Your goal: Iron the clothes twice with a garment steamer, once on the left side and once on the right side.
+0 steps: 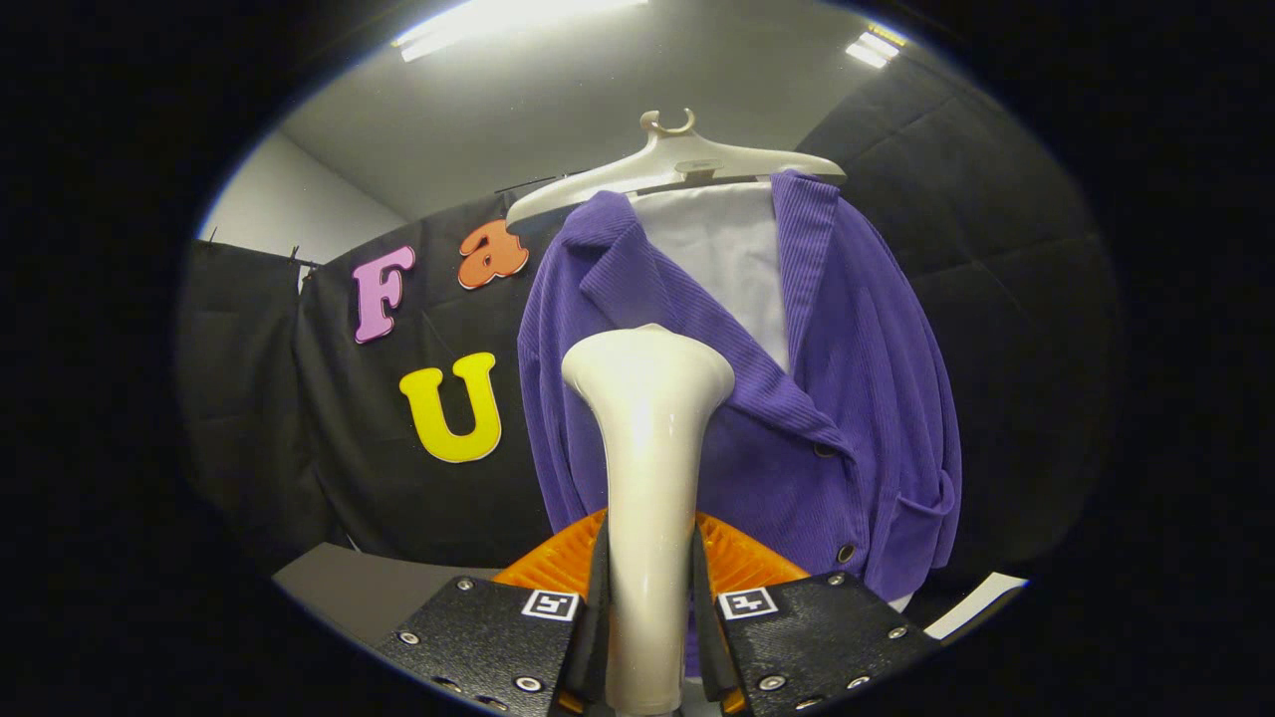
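One purple corduroy cardigan (847, 398) takes up most of what I see beyond my fingers, hanging long axis up and down from a pale plastic hanger (677, 164) whose hook points up toward the ceiling. Its front is open at the collar, showing a white garment (727, 259) underneath, and two dark buttons sit down the placket; a patch pocket (921, 508) on its lower front looks flat, and I cannot tell whether anything is in it. Nearer to me stands the cream garment steamer (647, 468), its long axis upright, handle running down between my fingers and its flared head rising in front of the cardigan's lower lapel. Whether the head touches the cloth I cannot tell. My gripper (647, 607) is clenched on the steamer's handle, one finger pressing each side. An orange ribbed part (742, 563) shows just behind the fingers.
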`<state>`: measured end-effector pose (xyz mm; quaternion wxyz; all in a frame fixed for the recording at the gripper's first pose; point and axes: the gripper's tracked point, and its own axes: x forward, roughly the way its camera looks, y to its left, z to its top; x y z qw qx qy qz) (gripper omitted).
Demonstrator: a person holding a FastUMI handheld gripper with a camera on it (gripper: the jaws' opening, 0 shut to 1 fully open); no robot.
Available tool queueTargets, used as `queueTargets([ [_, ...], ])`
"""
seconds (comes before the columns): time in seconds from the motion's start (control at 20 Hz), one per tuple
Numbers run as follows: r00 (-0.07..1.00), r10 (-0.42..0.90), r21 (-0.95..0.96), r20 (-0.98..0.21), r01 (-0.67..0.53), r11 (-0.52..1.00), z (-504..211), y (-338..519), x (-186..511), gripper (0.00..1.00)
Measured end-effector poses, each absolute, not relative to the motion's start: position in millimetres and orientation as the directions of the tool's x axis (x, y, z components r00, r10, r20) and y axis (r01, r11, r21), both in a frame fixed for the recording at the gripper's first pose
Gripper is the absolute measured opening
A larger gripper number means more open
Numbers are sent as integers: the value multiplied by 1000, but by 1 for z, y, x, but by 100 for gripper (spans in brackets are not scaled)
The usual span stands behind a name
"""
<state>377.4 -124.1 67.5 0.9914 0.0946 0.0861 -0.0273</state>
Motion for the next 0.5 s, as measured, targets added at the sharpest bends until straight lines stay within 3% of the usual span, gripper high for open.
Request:
queueTargets([
  [0.5,944,-50,191,-325,117,975,-18,-127,347,37],
])
